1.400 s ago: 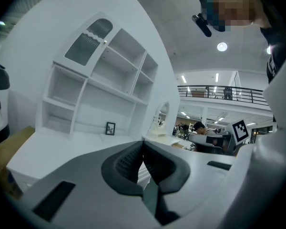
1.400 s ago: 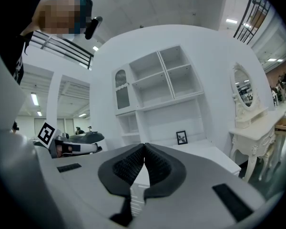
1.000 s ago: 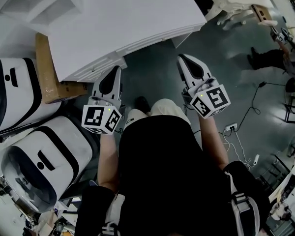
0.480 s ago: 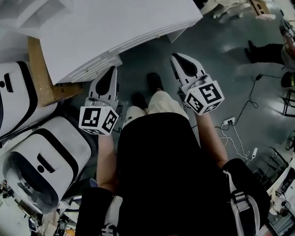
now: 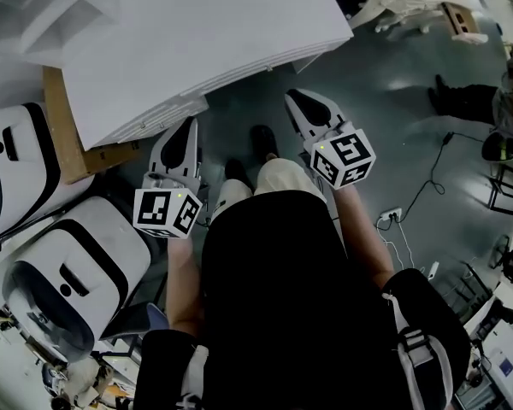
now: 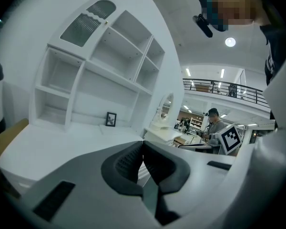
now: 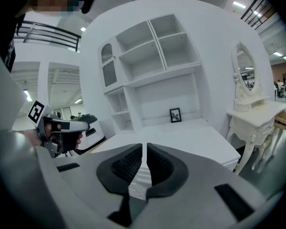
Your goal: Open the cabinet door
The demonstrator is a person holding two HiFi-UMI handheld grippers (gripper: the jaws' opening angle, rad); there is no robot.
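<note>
Right tongs, now nearer the white cabinet, begin parting, empty; left tongs closed, empty; door untouched.

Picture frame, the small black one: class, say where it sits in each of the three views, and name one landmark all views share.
Head view: not to be made out.
Left gripper view: left of centre, the picture frame stands at the back of the white desk top.
Right gripper view: picture frame just right of centre, same spot.
Shared landmark: the white desk top, in all three.
</note>
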